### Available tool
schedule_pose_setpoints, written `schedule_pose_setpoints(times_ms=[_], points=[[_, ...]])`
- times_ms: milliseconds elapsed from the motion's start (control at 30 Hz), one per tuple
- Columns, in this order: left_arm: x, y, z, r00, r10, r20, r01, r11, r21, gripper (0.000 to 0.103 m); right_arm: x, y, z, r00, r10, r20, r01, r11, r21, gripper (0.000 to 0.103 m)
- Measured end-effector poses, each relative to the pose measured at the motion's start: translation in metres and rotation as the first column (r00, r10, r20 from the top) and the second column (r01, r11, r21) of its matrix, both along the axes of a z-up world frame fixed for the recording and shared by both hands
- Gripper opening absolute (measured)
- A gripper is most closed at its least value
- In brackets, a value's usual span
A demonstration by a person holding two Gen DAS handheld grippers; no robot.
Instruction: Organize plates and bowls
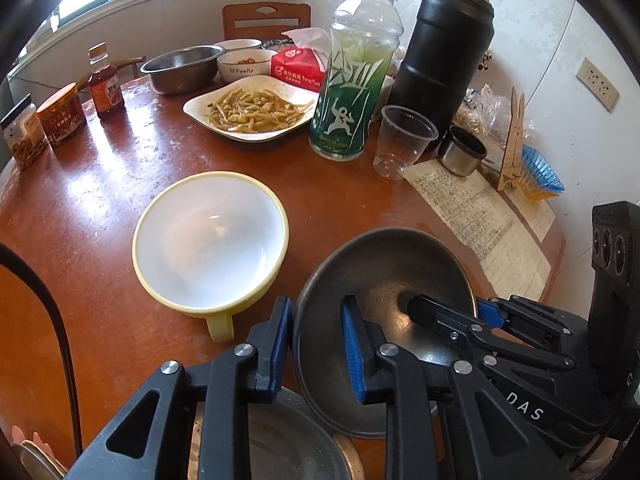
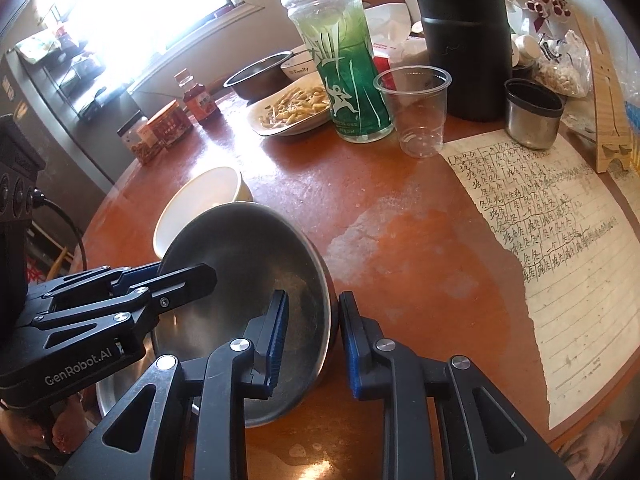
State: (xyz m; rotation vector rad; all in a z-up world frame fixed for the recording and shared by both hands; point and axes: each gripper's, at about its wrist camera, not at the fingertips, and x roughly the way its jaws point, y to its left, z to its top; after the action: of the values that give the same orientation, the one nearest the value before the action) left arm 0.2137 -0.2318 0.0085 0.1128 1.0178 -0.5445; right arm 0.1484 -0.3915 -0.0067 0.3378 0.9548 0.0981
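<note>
A steel bowl [image 1: 384,280] [image 2: 244,280] is tilted up near the table's front edge. My left gripper [image 1: 316,348] straddles its left rim, one blue pad outside and one inside, with a gap showing at the rim. My right gripper [image 2: 314,340] straddles its right rim the same way; it also shows in the left wrist view [image 1: 452,314]. A white bowl with a yellow rim and handle [image 1: 210,242] [image 2: 200,204] sits on the table just left of the steel bowl. A flat steel plate [image 1: 288,440] lies under my left gripper.
Farther back stand a plate of food [image 1: 252,108], a steel basin [image 1: 182,68], a "Family" bowl [image 1: 246,65], a green bottle [image 1: 354,80], a clear cup [image 1: 402,142], a black flask [image 1: 444,52] and jars [image 1: 62,120]. A handwritten sheet [image 2: 560,264] lies right.
</note>
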Motion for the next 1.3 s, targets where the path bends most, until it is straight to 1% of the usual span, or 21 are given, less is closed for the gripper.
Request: schedule_pose_setpoints(times_ms=[200, 500, 667, 1033, 1300], points=[[-0.005, 0.005, 0.013, 1.000, 0.002, 0.021, -0.001, 0.999, -0.032, 0.024, -0.005, -0.002, 0.014, 0.999, -0.012, 0.036, 0.011, 1.000, 0.019, 0.026], [-0.024, 0.018, 0.040, 0.996, 0.010, 0.090, -0.004, 0.998, -0.059, 0.024, -0.012, 0.005, 0.040, 0.994, -0.002, 0.107, 0.000, 1.000, 0.017, 0.026], [-0.034, 0.033, 0.053, 0.992, 0.031, 0.124, -0.022, 0.997, -0.074, 0.024, -0.018, 0.015, 0.049, 0.991, 0.013, 0.130, -0.018, 0.999, 0.040, 0.026], [-0.068, 0.070, 0.080, 0.977, 0.083, 0.198, -0.067, 0.994, -0.086, 0.024, -0.036, 0.051, 0.075, 0.979, 0.084, 0.188, -0.091, 0.996, 0.027, 0.026], [-0.094, 0.104, 0.080, 0.968, 0.131, 0.214, -0.112, 0.989, -0.098, 0.024, -0.054, 0.084, 0.078, 0.972, 0.133, 0.196, -0.138, 0.990, 0.014, 0.026]])
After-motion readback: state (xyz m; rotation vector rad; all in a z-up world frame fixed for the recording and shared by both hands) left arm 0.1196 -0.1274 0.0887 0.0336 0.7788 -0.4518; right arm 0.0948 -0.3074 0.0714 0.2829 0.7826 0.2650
